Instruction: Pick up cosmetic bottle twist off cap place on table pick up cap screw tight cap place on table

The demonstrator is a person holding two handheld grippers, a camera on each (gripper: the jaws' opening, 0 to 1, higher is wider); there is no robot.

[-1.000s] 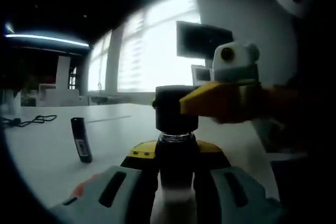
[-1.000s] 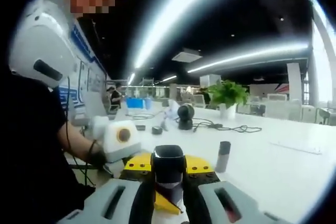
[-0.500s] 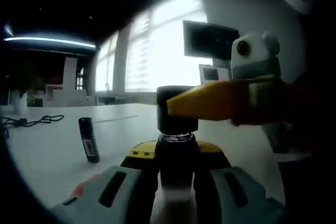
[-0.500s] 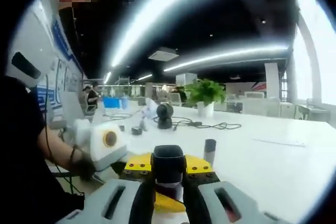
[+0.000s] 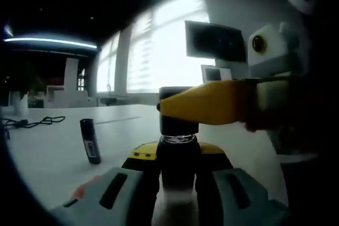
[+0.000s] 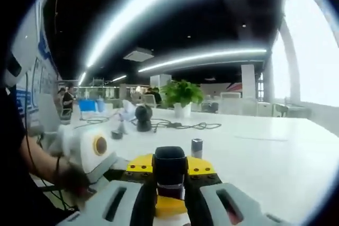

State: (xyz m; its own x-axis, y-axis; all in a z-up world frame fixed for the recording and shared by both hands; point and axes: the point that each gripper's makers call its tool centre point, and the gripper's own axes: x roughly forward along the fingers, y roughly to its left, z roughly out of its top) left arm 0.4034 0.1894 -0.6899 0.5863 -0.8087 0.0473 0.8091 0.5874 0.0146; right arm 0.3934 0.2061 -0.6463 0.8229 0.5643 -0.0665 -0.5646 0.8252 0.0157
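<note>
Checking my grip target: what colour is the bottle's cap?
Black round cap, clearest in the left gripper view.

Open white table (image 6: 275,157) beyond small upright tube (image 6: 196,147).

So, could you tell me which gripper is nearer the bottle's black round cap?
Right. The right gripper is clamped on the black round cap; the left gripper grips the dark bottle below it.
</note>
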